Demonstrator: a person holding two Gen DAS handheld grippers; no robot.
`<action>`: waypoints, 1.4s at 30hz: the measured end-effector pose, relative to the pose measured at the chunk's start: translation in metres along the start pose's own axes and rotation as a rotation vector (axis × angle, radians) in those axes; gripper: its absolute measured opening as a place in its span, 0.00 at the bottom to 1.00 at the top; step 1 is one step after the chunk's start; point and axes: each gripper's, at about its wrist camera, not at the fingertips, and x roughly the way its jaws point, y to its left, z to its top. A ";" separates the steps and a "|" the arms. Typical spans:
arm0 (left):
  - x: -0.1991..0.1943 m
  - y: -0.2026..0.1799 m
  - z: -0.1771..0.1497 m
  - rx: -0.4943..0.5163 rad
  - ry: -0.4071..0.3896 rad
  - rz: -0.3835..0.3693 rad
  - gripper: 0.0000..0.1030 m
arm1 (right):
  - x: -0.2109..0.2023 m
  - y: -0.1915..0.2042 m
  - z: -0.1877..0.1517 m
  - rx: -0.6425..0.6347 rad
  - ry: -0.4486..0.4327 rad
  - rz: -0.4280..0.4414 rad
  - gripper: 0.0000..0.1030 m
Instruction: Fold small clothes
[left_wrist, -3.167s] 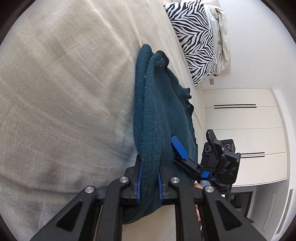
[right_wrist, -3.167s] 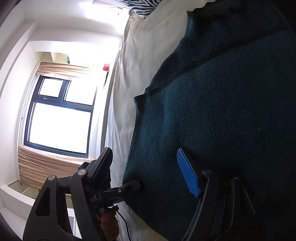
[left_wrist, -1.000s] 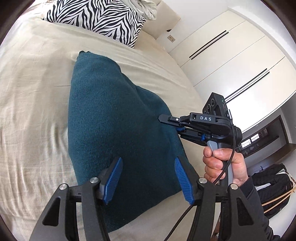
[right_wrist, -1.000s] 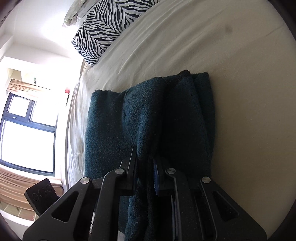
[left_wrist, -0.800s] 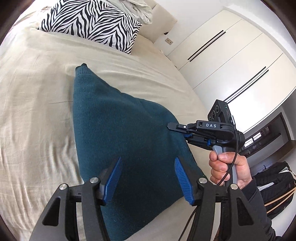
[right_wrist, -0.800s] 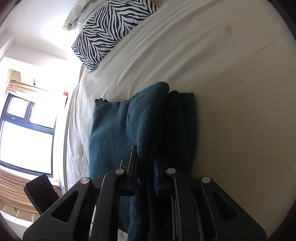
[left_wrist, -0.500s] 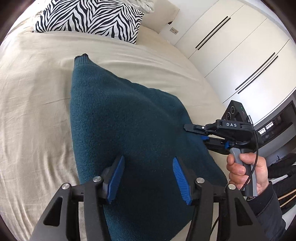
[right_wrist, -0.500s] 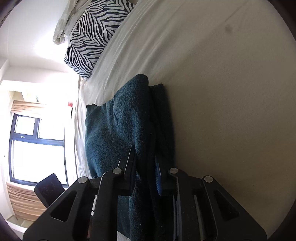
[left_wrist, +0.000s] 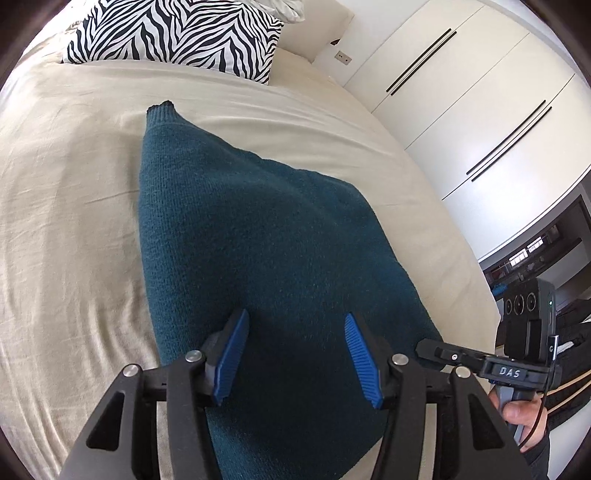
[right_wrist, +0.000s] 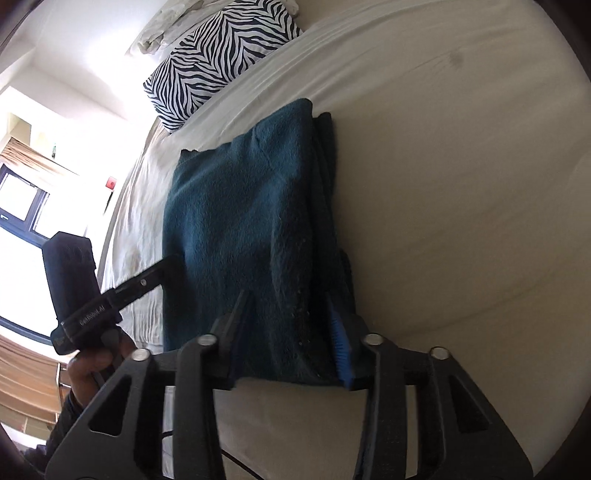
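Moved since earlier: right tool (right_wrist: 291, 332) swung off the fold toward 5 o'clock, jaws now parted astride the sweater (left_wrist: 258, 240), gripping nothing; left tool (left_wrist: 291, 350) released above it. Sweater: teal knit, folded rectangle, mid-bed (left_wrist: 66, 184). Soft, light, floppy; probably best pinched at doubled corners. Bedsheet: beige, creased. Zebra pillow (left_wrist: 177, 33) at 12.

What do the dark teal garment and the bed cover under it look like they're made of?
The teal sweater looks like a chunky knit, likely wool or acrylic: visible stitch rows, a ribbed edge, and a fuzzy matte surface. The beige bed cover looks like a thin woven cotton-type fabric: smooth, matte, with fine creases.
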 end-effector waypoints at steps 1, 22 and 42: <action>-0.001 -0.001 -0.001 0.010 0.003 0.004 0.56 | -0.001 -0.008 -0.007 0.024 -0.005 -0.009 0.08; -0.035 -0.019 0.027 0.154 -0.096 0.141 0.66 | -0.024 -0.034 -0.016 0.182 -0.117 0.199 0.13; 0.040 0.018 0.065 0.178 0.006 0.302 0.73 | 0.099 -0.034 0.119 0.241 -0.058 0.291 0.00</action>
